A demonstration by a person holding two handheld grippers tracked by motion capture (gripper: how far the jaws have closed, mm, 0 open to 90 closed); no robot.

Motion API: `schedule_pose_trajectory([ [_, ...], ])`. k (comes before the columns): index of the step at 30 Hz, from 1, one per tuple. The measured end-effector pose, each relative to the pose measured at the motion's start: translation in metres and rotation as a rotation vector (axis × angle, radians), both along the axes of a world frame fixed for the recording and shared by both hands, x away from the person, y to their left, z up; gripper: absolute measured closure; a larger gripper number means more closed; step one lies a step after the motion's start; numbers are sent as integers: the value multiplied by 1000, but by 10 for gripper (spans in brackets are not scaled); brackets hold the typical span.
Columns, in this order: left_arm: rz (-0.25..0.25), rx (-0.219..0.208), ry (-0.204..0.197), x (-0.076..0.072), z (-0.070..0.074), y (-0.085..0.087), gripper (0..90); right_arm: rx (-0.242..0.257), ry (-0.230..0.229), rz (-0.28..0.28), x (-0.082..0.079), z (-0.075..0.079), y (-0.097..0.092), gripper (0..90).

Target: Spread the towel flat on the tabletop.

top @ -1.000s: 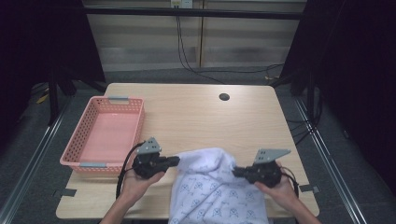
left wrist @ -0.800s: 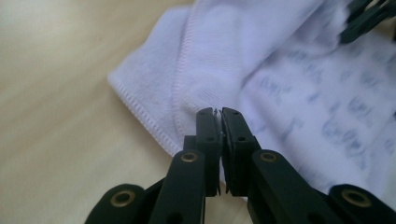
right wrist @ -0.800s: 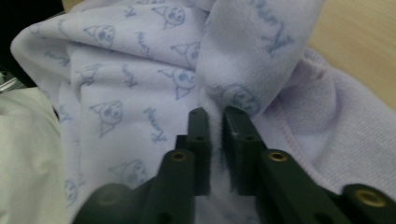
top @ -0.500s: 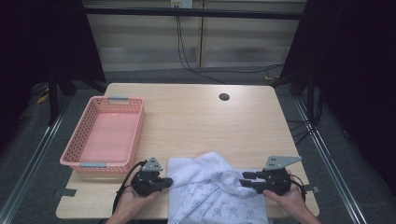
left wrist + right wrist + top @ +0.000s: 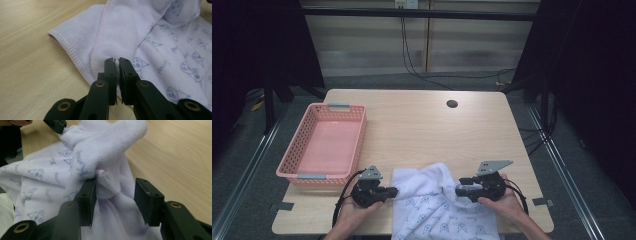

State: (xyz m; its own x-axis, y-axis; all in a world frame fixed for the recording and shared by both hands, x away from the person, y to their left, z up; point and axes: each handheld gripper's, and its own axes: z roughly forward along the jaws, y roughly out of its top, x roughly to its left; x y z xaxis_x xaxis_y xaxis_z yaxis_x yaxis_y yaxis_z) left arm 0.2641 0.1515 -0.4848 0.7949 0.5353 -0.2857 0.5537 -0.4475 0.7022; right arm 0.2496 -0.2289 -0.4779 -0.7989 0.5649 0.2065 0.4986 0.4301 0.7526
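Left claw (image 5: 116, 62) clamps the towel (image 5: 437, 200) edge; the right claw (image 5: 116, 195) has just been opening, the towel's bunched fold loose between its jaws.

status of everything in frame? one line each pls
towel: rumpled, partly folded over, lying on the near edge of the table.
left claw: shut on the towel's hemmed edge.
right claw: jaws have just been opening; a towel fold sits between them, touching one pad, clear of the other.
basket: upright, nothing inside.
table: bare wood beyond the towel.
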Motion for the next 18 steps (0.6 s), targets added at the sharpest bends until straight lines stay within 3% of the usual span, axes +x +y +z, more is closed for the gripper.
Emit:
schedule_pose_trajectory([
  [8, 5, -34, 3, 2, 1, 2, 852, 3, -22, 137, -6, 0, 28, 583],
  [11, 8, -47, -2, 2, 3, 2, 852, 0, -15, 163, -10, -1, 34, 694],
  [14, 8, -59, -12, 1, 5, 2, 854, 13, -10, 168, -14, 2, 34, 778],
  [18, 27, -98, -36, 2, 12, 5, 858, 49, -27, 103, -12, 12, 22, 786],
])
